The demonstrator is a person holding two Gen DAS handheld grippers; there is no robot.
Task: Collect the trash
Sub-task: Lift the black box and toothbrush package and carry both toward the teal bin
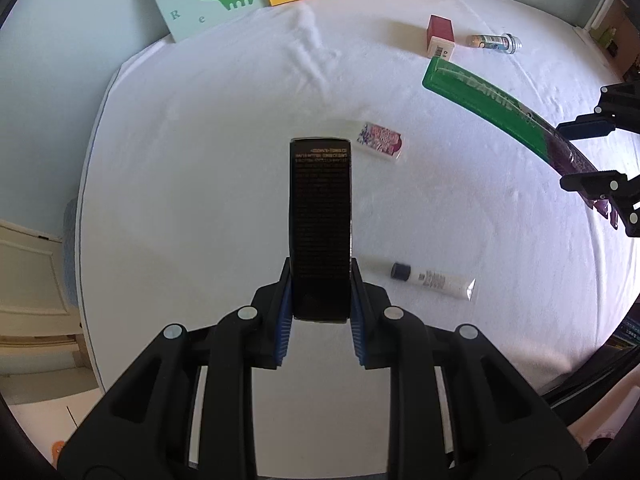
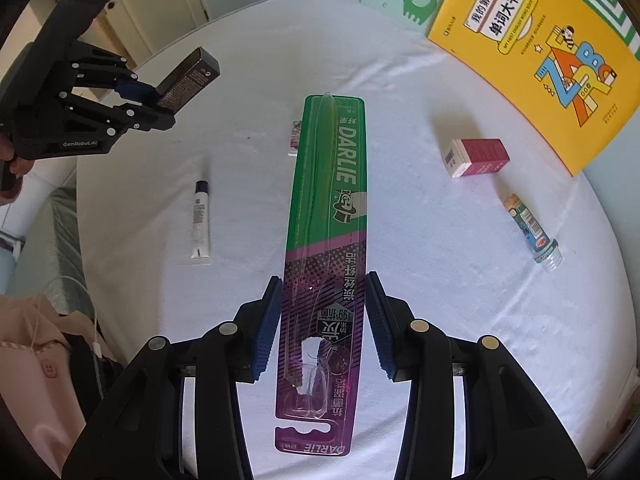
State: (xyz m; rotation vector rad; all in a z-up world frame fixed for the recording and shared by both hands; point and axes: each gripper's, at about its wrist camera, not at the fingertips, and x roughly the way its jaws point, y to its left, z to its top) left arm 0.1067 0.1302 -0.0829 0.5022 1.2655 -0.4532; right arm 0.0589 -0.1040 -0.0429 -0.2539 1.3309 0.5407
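Trash is being gathered off the white-sheeted bed: the left gripper is pinching a black box, the right gripper a toothbrush package, both aloft, while a tube, wrapper, red box and small bottle are lying uncollected.

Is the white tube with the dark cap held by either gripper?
No, the white tube lies on the white sheet, while the left gripper holds a black box and the right gripper a toothbrush package.
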